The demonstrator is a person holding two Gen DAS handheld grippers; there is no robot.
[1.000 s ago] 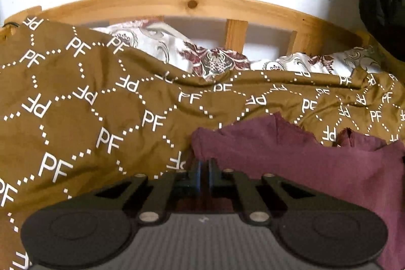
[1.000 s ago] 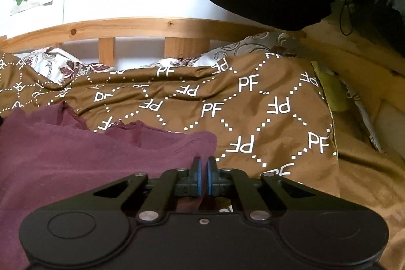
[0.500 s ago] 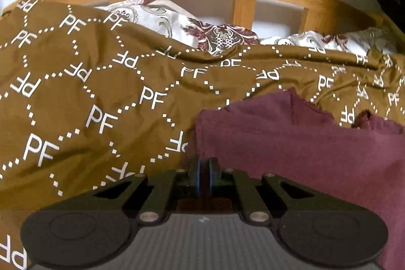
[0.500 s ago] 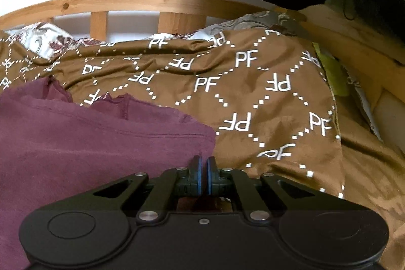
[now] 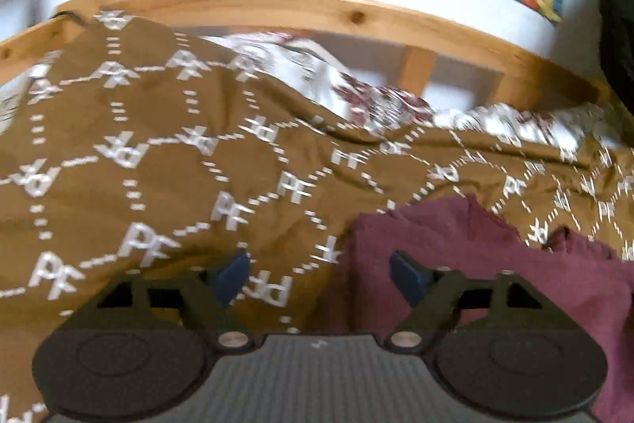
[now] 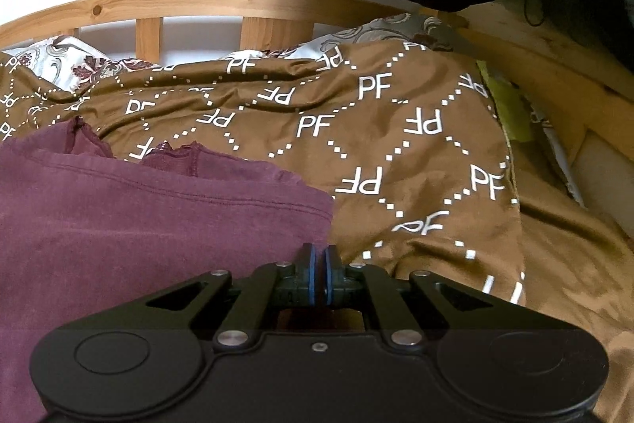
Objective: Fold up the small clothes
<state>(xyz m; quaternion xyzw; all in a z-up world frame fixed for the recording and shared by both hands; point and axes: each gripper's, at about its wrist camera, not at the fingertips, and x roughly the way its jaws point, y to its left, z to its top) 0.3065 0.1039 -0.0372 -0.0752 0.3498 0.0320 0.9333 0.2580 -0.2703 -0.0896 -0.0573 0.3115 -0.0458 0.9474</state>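
A brown bedspread (image 6: 396, 129) printed with white letters fills both views, a wooden bed rail (image 6: 198, 2) curving across the top. The maroon garment (image 6: 138, 217) lies on it, lower left in the right view, lower right in the blurred left view. The left gripper (image 5: 319, 270) is opening, apparently with nothing between its jaws. The right gripper (image 6: 319, 264) is closed at the garment's corner.

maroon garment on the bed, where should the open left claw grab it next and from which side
Probably the near left corner of the flat maroon cotton garment, where its left edge meets the brown PF-print bedspread. Come in low from the left, sliding one finger under the edge. The fabric lies flat, so only edges offer a pinch. The left claw is opening with nothing gripped; the right claw is shut at the right corner.
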